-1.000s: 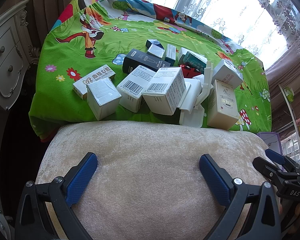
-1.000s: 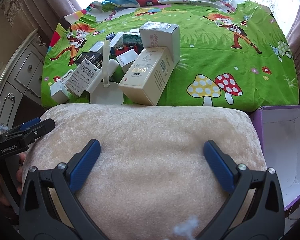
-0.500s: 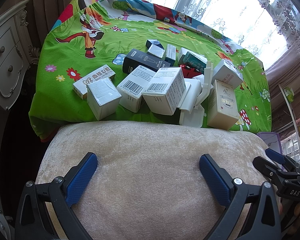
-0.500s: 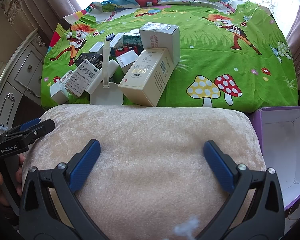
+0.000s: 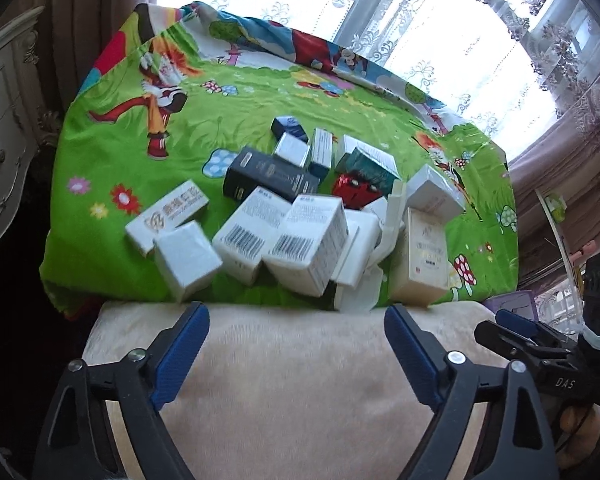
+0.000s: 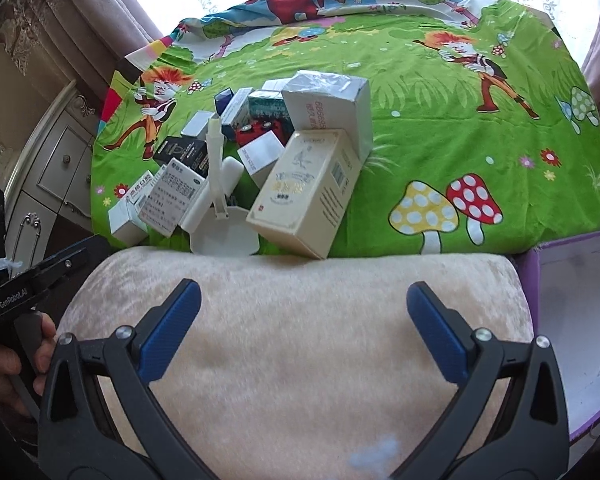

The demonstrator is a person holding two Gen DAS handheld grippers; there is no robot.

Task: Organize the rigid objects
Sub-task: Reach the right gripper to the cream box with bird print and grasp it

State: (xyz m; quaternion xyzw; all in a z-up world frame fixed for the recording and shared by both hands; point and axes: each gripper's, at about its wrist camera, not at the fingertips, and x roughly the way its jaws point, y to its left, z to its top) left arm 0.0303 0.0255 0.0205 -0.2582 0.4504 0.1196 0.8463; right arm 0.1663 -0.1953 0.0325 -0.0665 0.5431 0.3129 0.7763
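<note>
Boxes [image 5: 304, 250] lie heaped on the green cartoon cloth [image 5: 112, 152] beyond a beige cushion [image 5: 292, 380]; left gripper [image 5: 296, 354] closing on nothing, right gripper [image 6: 302, 330] spread wide, empty.

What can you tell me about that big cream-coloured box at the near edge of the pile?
The cream box is a tall cardboard carton with gold lettering, a bird drawing and a small red mark on its top face, and fine print on its side. It looks closed and lies tilted on the green cartoon cloth, its far end against the silvery-white box. No gripper touches it.

Glossy cardboard boxes [image 5: 300, 248] lie on printed cloth [image 5: 220, 112]; plush cushion [image 6: 300, 340] beneath.
</note>
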